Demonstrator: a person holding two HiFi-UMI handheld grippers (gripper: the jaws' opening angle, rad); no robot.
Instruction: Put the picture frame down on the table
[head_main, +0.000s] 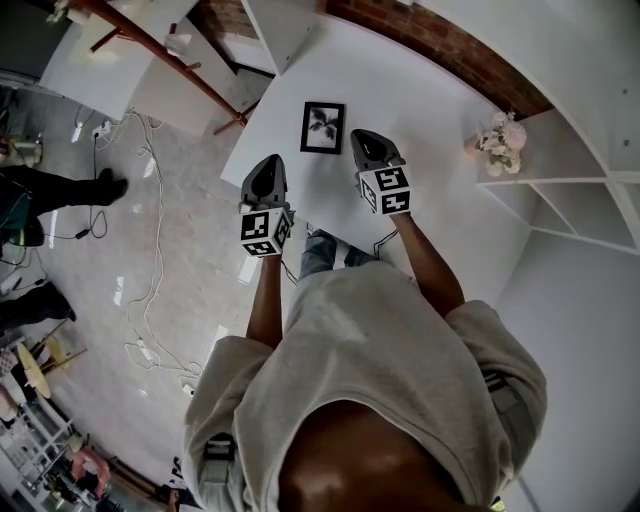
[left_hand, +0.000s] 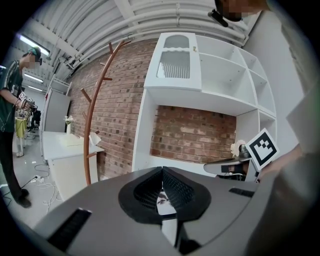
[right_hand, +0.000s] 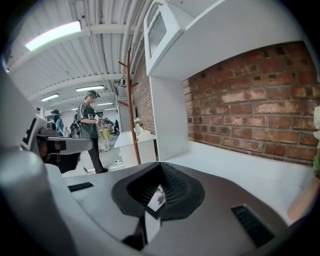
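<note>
White table (head_main: 425, 130), brick wall (head_main: 470, 55), grey floor (head_main: 175, 235)

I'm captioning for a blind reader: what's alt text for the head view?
A picture frame lies flat on a white table; the left tongs and right tongs, both shut, point toward it. Flowers stand at right.

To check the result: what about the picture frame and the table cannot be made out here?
Head view: the image inside the picture frame is too small to tell.
Left gripper view, right gripper view: the shut jaws hide the frame except a sliver.
Head view: the person's arms and torso cover the table's near edge.
</note>
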